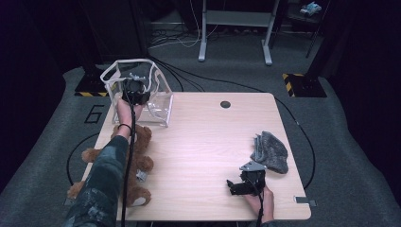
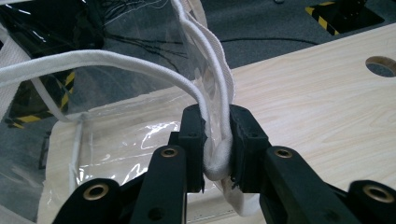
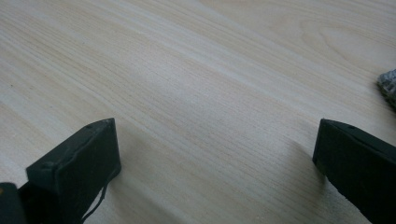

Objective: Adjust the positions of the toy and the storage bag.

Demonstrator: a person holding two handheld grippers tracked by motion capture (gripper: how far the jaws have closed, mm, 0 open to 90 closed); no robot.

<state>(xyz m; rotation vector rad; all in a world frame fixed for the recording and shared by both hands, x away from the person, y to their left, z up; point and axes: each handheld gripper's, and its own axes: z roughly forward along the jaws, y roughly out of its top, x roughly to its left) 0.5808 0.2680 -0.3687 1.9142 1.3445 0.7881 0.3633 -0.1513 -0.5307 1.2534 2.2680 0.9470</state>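
My left fingers (image 2: pixel 218 140): pinching the bag's (image 1: pixel 158 101) white rim | bag: clear, upright at the counter's (image 1: pixel 208 142) 10 o'clock corner | my right fingers (image 3: pixel 215 154): spread wide, nothing between, resting at 5 o'clock | bear (image 1: pixel 139 161): 8 o'clock edge | grey cloth (image 1: pixel 272 151): 4 o'clock

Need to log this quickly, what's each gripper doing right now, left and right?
Left gripper: shut on the white rim of the clear bag.
Right gripper: open, holding nothing, over the bare table.
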